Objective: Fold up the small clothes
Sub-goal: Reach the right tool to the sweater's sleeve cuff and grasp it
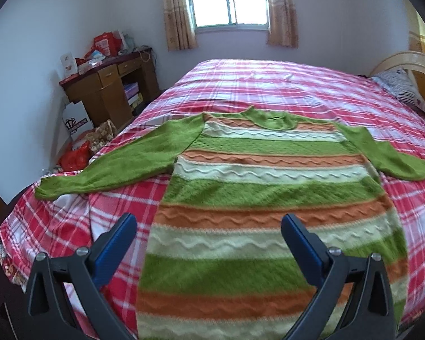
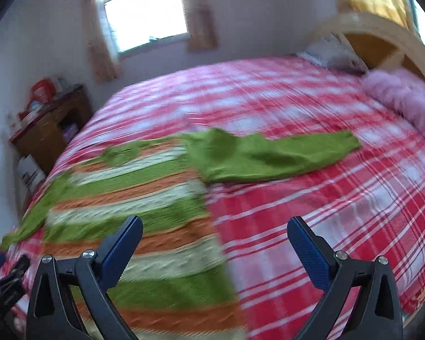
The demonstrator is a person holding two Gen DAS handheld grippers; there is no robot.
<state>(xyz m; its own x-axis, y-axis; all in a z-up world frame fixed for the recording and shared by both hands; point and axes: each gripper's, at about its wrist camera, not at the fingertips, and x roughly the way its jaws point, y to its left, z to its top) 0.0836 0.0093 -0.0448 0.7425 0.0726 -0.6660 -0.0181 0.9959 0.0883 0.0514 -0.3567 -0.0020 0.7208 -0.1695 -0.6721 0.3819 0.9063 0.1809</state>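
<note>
A knitted sweater (image 1: 269,195) with green, orange and cream stripes lies flat on the bed, collar toward the window and both green sleeves spread out to the sides. My left gripper (image 1: 209,226) hovers open above its lower left part, nothing between the blue pads. In the blurred right wrist view the sweater (image 2: 144,198) fills the left half, its right sleeve (image 2: 283,155) stretched across the plaid cover. My right gripper (image 2: 215,229) is open over the sweater's right edge, holding nothing. The left gripper (image 2: 8,277) shows dimly at the lower left.
The bed cover (image 1: 269,85) is red, pink and white plaid. A wooden desk (image 1: 110,90) with boxes and bags stands at the left wall, clutter on the floor beside it. A headboard (image 2: 382,45), striped pillow (image 1: 402,87) and pink fluffy item (image 2: 405,99) lie at the right.
</note>
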